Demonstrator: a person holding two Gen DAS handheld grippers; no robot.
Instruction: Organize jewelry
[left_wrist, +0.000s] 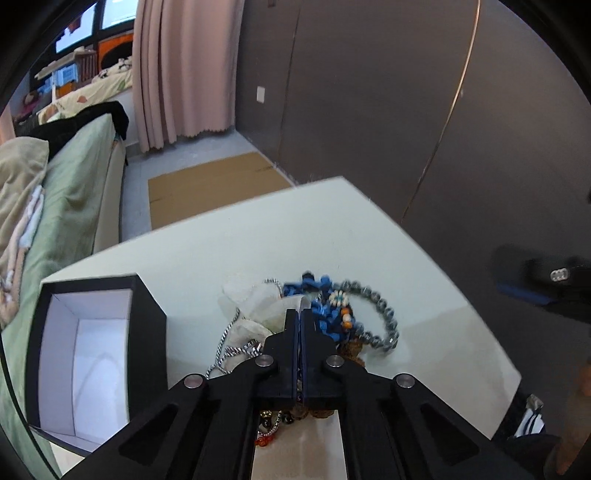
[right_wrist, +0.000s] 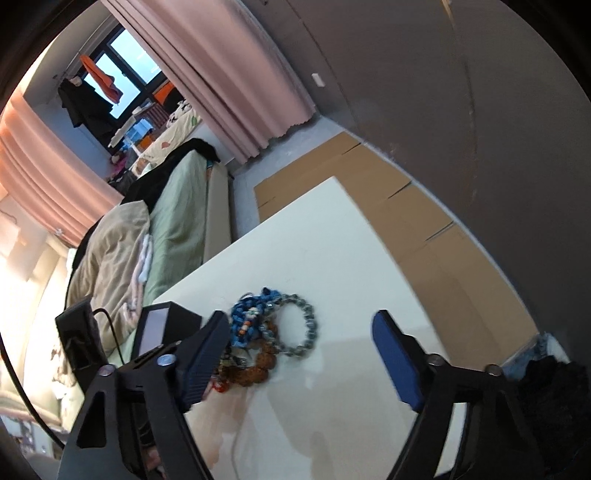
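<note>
On the white desk (left_wrist: 332, 229) a heap of jewelry lies near its middle. The grey bead bracelet (left_wrist: 384, 314) lies flat as an open ring at the right side of the heap, so it has no clear long axis; in the right wrist view it (right_wrist: 301, 325) sits at the heap's far right. A blue knotted strand (left_wrist: 321, 295) runs from the far side of the heap toward the near side, with white and orange beads along it. A silver chain (left_wrist: 225, 343) trails down the left side of the heap, its length running near to far, over a crumpled translucent bag (left_wrist: 255, 302). Brown wooden beads (right_wrist: 258, 369) lie at the near edge of the heap.

The left tongs (left_wrist: 300, 321) are clenched, pads pressed together directly over the heap; whether anything is pinched between them cannot be told. The right tongs (right_wrist: 299, 354) are released, spread wide, held above the desk, with the left finger just beside the heap and the right finger well apart from it.

A black box (left_wrist: 92, 354) with a white lining stands open on the desk, left of the heap.
</note>
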